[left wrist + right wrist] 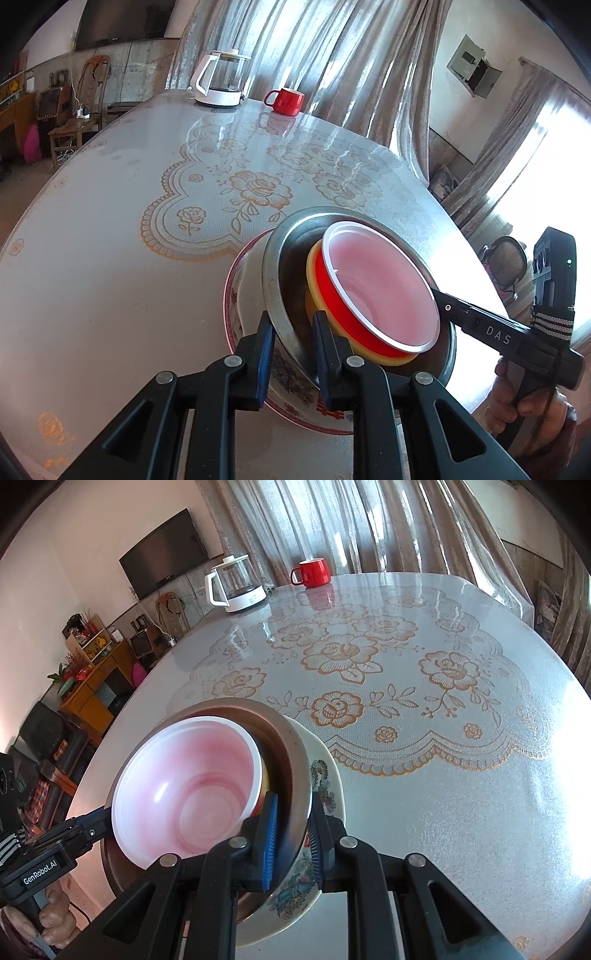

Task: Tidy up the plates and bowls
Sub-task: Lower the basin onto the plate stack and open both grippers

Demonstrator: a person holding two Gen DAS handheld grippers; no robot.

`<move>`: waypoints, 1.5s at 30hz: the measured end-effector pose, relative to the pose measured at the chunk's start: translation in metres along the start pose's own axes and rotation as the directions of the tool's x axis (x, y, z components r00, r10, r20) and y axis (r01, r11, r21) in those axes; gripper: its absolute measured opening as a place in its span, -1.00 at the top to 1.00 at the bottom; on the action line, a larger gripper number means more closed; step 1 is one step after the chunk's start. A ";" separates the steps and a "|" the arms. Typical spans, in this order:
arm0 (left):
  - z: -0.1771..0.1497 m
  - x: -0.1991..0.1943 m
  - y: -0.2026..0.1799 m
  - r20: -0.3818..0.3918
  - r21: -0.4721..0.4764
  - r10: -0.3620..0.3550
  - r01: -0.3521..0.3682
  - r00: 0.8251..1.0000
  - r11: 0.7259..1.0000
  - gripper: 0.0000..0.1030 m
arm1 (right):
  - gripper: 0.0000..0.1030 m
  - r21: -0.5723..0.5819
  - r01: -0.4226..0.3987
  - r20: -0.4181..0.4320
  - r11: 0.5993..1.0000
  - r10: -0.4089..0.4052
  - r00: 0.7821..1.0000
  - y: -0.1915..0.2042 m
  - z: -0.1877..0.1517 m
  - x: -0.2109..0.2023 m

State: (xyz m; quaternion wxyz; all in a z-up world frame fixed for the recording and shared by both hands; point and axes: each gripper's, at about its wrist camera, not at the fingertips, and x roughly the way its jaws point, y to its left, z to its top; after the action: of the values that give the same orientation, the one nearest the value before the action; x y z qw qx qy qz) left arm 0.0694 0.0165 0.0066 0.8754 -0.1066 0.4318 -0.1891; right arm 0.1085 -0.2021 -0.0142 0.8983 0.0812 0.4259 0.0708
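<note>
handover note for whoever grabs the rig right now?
Left hand-held gripper: shut on the steel bowl rim.
Right hand-held gripper: shut on the same rim, opposite side.
Stack: red bowl inside yellow bowl, inside steel bowl, tilted over the floral bowl on the table.
Done: bowls nested.
Left: probably seat the steel bowl level, then release.

Bright window backlight, glare on table [461,794], fisheye-warped edges.

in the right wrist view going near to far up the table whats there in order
right tongs on the metal bowl's rim → gold rose pattern on the table cover → white kettle and red mug at the far edge → curtains
</note>
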 end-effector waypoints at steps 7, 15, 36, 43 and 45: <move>-0.003 -0.002 0.000 -0.004 0.002 -0.004 0.004 1.000 1.000 0.59 | 0.62 0.037 -0.037 -0.002 0.999 0.038 0.999 -0.004 -0.001 -0.001; -0.003 -0.001 -0.001 -0.014 0.010 -0.005 0.005 1.000 1.000 0.57 | 0.48 0.077 -0.112 0.031 0.991 0.110 0.993 -0.013 -0.002 -0.014; -0.007 -0.037 0.016 0.064 -0.039 0.003 0.000 0.998 0.999 0.56 | 0.63 0.224 -0.137 0.017 0.965 0.137 0.990 -0.059 -0.029 -0.016; -0.011 -0.024 0.041 0.024 -0.088 0.140 -0.137 0.990 0.987 0.56 | 0.86 0.135 -0.118 0.009 0.984 0.118 0.993 -0.039 -0.031 -0.009; -0.015 -0.018 0.041 0.009 -0.080 0.132 -0.131 0.991 0.988 0.55 | 0.86 0.108 -0.093 0.011 0.990 0.093 0.996 -0.034 -0.030 -0.010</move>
State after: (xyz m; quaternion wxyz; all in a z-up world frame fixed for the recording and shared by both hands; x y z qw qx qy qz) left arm 0.0570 0.0607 -0.0039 0.8842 -0.1140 0.4386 -0.1130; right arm 0.0807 -0.2349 -0.0328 0.8895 0.1497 0.4224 0.0892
